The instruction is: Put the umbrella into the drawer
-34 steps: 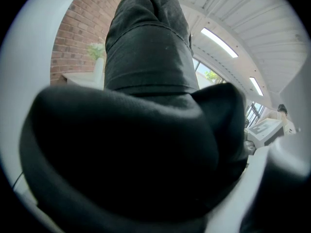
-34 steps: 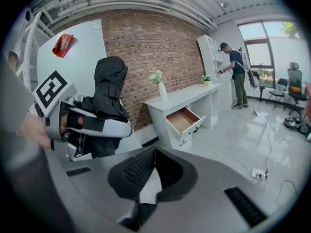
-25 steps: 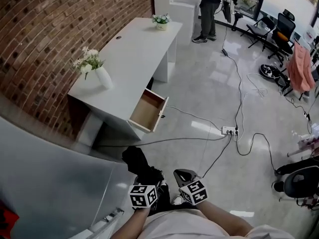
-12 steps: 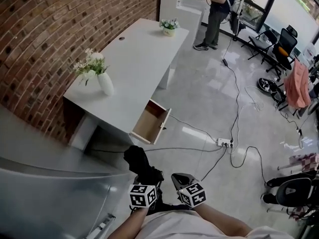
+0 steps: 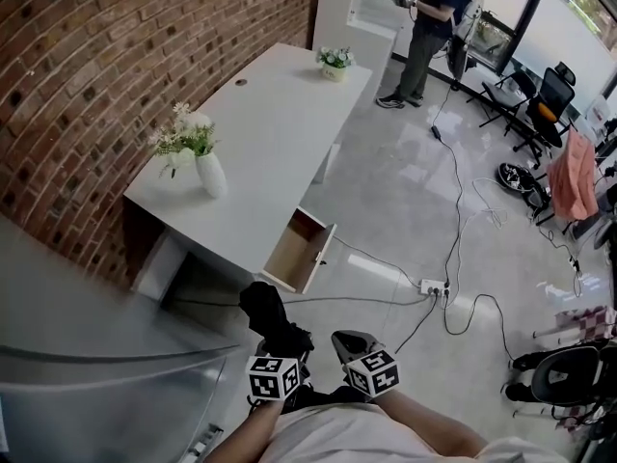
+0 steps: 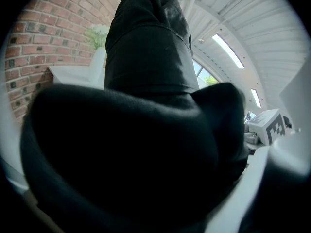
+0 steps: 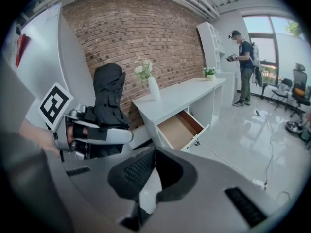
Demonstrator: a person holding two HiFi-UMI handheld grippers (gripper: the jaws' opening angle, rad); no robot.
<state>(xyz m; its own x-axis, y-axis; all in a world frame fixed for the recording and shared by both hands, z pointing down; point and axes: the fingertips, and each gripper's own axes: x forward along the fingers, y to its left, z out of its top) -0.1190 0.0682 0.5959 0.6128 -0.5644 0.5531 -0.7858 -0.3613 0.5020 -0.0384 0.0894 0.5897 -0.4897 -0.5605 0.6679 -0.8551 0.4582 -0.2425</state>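
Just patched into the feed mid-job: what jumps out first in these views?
The black umbrella, clamped upright in the left gripper at the bottom of the head view, fills that gripper's own view. Ahead, a wooden drawer that looks empty stands pulled open from the white desk along the brick wall. The right gripper is shut with nothing in it.

Brick wall (image 5: pixel 77 85), glossy grey floor (image 5: pixel 386 201)

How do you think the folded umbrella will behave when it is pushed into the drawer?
The umbrella stands upright from the left gripper, so its core is probably stiff. Its black fabric bulges in loose folds, so it may squash and snag on the drawer rim.
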